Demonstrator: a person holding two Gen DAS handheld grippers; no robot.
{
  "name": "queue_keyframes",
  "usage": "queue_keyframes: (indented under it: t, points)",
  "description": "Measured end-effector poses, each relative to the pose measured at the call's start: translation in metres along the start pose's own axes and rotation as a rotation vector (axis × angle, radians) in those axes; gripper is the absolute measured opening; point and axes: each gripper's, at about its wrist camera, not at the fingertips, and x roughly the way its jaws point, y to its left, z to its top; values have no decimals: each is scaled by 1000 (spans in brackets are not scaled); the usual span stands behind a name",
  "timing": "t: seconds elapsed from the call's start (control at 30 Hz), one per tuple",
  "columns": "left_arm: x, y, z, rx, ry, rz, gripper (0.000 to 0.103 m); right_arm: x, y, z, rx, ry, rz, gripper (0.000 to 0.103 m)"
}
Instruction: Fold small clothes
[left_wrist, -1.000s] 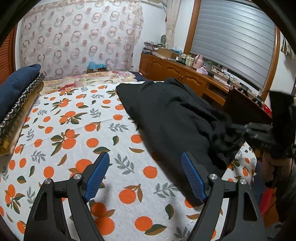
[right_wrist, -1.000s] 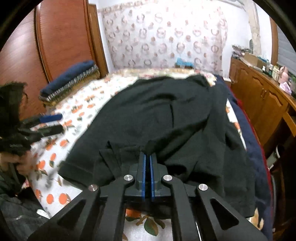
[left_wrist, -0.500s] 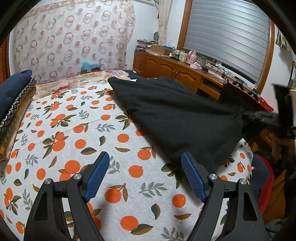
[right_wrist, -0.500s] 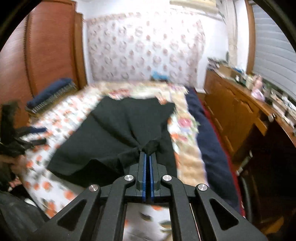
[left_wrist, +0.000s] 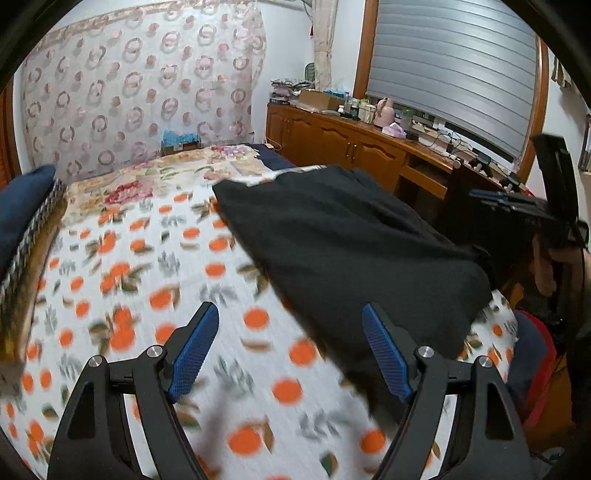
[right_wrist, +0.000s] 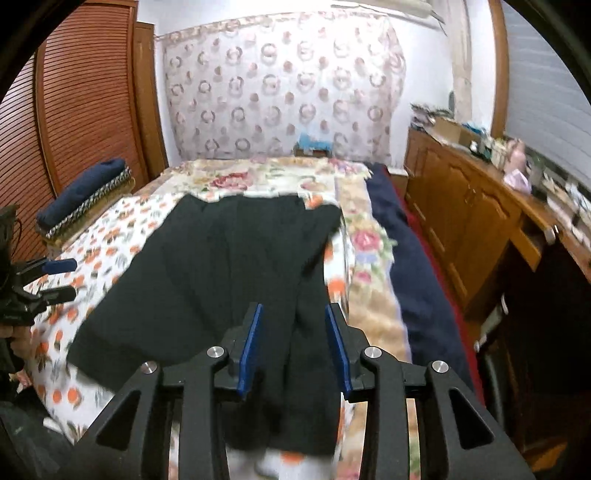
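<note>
On the white bed sheet with orange fruit prints (left_wrist: 155, 280), a big soft black piece of clothing (right_wrist: 229, 266) is lying spread out flat. It is sitting on the side of the sheet nearer the brown wooden cabinet (left_wrist: 354, 147). Its long way is running from the near edge of the bed up toward the curtain with pink rings (right_wrist: 280, 88). One near corner is hanging a little over the bed edge.

The right gripper with black arms and blue pads (right_wrist: 293, 341) is hovering right over that near edge of the black cloth. Its jaws are standing partly apart, with cloth showing between and under them, but they are not pinching anything. The cloth is lying straight ahead of it, so this gripper is the closer one.

The left gripper (left_wrist: 290, 347) is hanging above the sheet beside the black cloth. Its jaws are spread wide and are holding nothing. The black cloth is lying ahead and off to its right, with the cloth's side edge just past its right pad.

I think the next move is grabbing the near corners and lifting them toward the far end. The left gripper needs to slide right to reach its corner.

Farther from the black cloth, a folded dark blue blanket (right_wrist: 85, 184) is resting by the brown slatted door (right_wrist: 77, 96).
</note>
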Motion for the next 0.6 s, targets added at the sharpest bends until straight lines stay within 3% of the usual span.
queue_keyframes:
  t: [0.13, 0.47, 0.6]
  points:
    - [14, 8, 23, 12, 3, 19, 81, 32, -1, 27, -7, -7, 42, 46]
    - [60, 23, 45, 7, 72, 25, 81, 155, -14, 65, -48, 130, 106, 46]
    - [76, 30, 45, -14, 112, 27, 81, 186, -22, 72, -60, 174, 140, 46]
